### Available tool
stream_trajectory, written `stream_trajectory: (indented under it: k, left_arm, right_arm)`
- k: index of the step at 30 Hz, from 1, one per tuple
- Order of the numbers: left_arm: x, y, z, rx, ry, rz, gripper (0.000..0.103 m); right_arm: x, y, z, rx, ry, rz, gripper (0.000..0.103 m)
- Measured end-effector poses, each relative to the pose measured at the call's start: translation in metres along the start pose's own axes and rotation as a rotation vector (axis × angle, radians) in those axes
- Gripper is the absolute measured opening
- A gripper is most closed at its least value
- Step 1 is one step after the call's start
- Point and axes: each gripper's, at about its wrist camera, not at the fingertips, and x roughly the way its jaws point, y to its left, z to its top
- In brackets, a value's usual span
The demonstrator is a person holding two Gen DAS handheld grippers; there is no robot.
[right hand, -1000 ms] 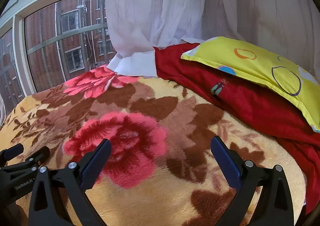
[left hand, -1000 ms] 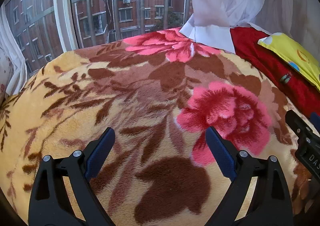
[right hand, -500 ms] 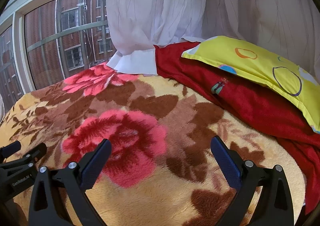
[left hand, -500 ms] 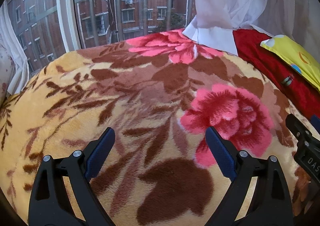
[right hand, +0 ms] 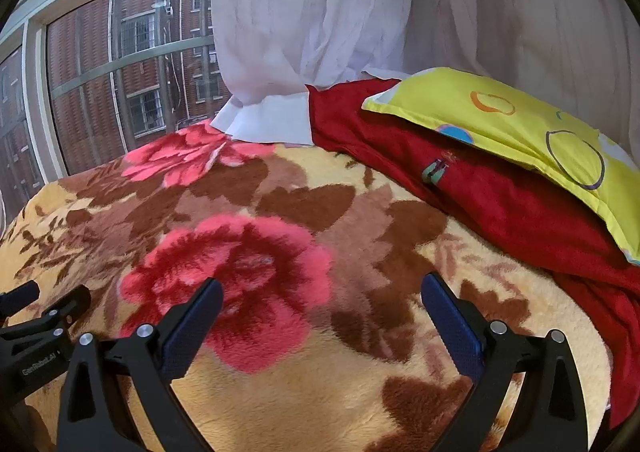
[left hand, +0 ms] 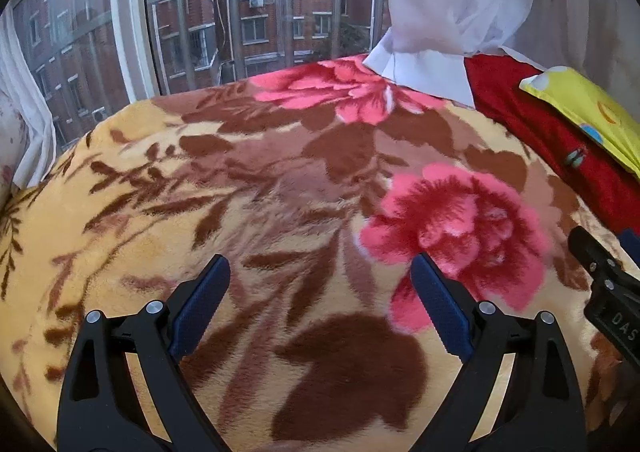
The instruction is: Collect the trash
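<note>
No trash shows in either view. My left gripper (left hand: 320,272) is open and empty, held low over a plush flowered blanket (left hand: 280,180). My right gripper (right hand: 320,292) is open and empty too, over the same blanket (right hand: 360,236) near a large pink flower. The right gripper's body shows at the right edge of the left wrist view (left hand: 604,292). The left gripper's body shows at the left edge of the right wrist view (right hand: 36,332).
A red cloth (right hand: 500,192) and a yellow pillow (right hand: 520,124) lie at the right of the bed. White curtains (right hand: 320,32) hang behind. A barred window (left hand: 240,20) is beyond the bed's far edge.
Both views have shifted slightly; the blanket pattern drifts right in the left wrist view. Both grippers stay open and empty.
</note>
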Motion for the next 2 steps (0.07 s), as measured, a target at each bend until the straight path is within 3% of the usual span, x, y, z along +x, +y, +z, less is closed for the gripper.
stream_trajectory:
  k: [2]
  left_arm:
    - [0.0,-0.0009,-0.0006,0.003,-0.002,0.016,0.089]
  right_arm:
    - [0.0002,-0.0006,-0.0001,0.003,0.001,-0.002,0.098]
